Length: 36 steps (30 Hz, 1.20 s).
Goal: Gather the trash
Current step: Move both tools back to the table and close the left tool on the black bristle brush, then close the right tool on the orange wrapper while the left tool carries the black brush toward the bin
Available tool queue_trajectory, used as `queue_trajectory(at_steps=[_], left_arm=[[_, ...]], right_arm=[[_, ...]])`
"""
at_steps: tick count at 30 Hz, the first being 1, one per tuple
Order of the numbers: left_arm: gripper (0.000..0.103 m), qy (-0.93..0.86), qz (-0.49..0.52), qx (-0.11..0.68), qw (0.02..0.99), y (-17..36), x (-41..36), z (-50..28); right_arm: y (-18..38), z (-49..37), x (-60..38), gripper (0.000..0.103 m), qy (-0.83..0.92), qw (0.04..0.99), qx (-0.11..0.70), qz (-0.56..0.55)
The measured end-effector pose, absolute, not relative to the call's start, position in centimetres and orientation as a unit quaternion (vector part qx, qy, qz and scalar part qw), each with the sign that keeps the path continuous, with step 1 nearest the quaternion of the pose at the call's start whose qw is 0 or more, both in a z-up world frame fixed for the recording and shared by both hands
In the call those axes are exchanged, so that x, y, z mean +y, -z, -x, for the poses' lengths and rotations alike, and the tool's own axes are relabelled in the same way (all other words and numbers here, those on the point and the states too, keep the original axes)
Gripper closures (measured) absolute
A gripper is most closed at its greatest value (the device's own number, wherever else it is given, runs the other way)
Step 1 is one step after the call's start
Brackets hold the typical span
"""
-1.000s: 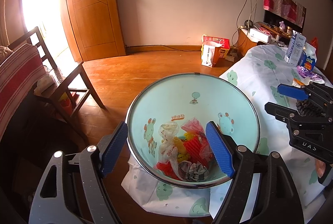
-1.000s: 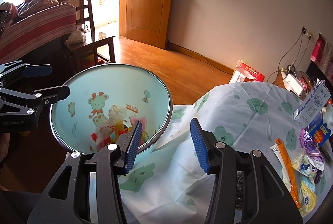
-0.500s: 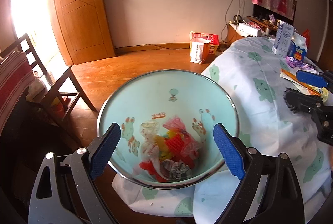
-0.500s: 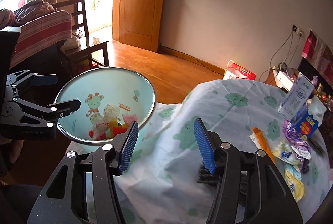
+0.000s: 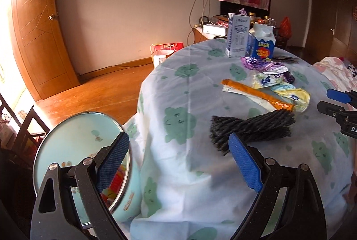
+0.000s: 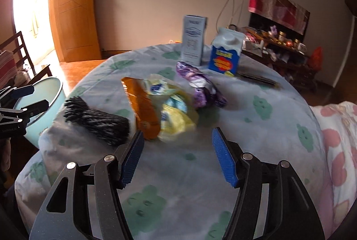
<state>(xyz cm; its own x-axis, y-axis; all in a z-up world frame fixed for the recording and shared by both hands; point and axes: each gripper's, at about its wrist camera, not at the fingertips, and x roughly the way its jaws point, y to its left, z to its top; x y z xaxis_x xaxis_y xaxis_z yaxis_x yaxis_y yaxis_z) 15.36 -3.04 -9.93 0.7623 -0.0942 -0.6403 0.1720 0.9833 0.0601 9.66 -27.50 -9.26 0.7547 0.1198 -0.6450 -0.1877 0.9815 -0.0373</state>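
Wrappers [image 6: 169, 106] lie on the tablecloth [image 6: 245, 128] beyond both empty grippers.

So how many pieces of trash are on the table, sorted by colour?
Black: 1, the black bundle
Orange: 1, the orange wrapper
Yellow: 1, the yellow wrapper
Purple: 1, the purple wrapper
Blue and white: 2, the tall carton and the milk carton
Pale wrappers between the yellow and purple ones: too crumpled to count.
Total: 6 that show clearly.

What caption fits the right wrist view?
Open right claw faces wrappers and black bundle on the clothed table, bin at left.
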Motion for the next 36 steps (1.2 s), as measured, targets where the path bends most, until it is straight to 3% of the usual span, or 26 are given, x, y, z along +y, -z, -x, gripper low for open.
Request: queue_trajectory(at_steps=[4, 7, 9, 10, 12, 13, 26, 31, 32, 34, 36], left_arm=[[0.016, 0.092, -0.076, 0.342, 0.932, 10.6, -6.0, -16.6], [0.033, 0.115, -0.079, 0.361, 0.922, 11.6, -7.6, -17.7], [0.058, 0.132, -0.080, 0.374, 0.915, 12.2, -8.3, -17.9], [0.060, 0.140, -0.083, 0.373, 0.913, 12.4, -8.6, -17.8], [0.083, 0.149, -0.091, 0.369, 0.913, 12.3, -9.0, -17.5], [0.089, 0.160, -0.086, 0.371, 0.911, 12.2, -9.0, -17.4], [0.091, 0.103, -0.035, 0.334, 0.936, 8.5, -2.3, -15.0], [0.091, 0.079, -0.026, 0.330, 0.940, 8.3, 0.3, -14.3], [0.091, 0.075, -0.023, 0.331, 0.940, 8.3, 0.8, -14.3], [0.091, 0.068, -0.017, 0.332, 0.941, 8.4, 1.7, -14.1], [0.091, 0.062, -0.015, 0.333, 0.941, 8.5, 2.4, -14.0]], right_arm=[[9.8, -9.7, -30.6, 0.037, -0.056, 0.939, 0.338, 0.030], [10.3, -9.5, -32.0, 0.036, -0.049, 0.940, 0.336, 0.020], [10.5, -9.4, -32.4, 0.033, -0.048, 0.941, 0.336, 0.018], [10.5, -9.5, -32.6, 0.033, -0.048, 0.940, 0.336, 0.016], [10.5, -9.5, -32.8, 0.033, -0.050, 0.941, 0.336, 0.010], [10.4, -9.5, -32.6, 0.033, -0.051, 0.941, 0.334, 0.009], [7.6, -10.9, -24.3, 0.035, -0.125, 0.942, 0.307, 0.051], [8.9, -13.4, -21.1, 0.049, -0.147, 0.920, 0.357, 0.072], [9.1, -13.8, -20.7, 0.057, -0.149, 0.916, 0.365, 0.073], [9.9, -14.6, -20.2, 0.062, -0.145, 0.905, 0.391, 0.081], [10.6, -15.1, -19.8, 0.077, -0.148, 0.899, 0.405, 0.081]])
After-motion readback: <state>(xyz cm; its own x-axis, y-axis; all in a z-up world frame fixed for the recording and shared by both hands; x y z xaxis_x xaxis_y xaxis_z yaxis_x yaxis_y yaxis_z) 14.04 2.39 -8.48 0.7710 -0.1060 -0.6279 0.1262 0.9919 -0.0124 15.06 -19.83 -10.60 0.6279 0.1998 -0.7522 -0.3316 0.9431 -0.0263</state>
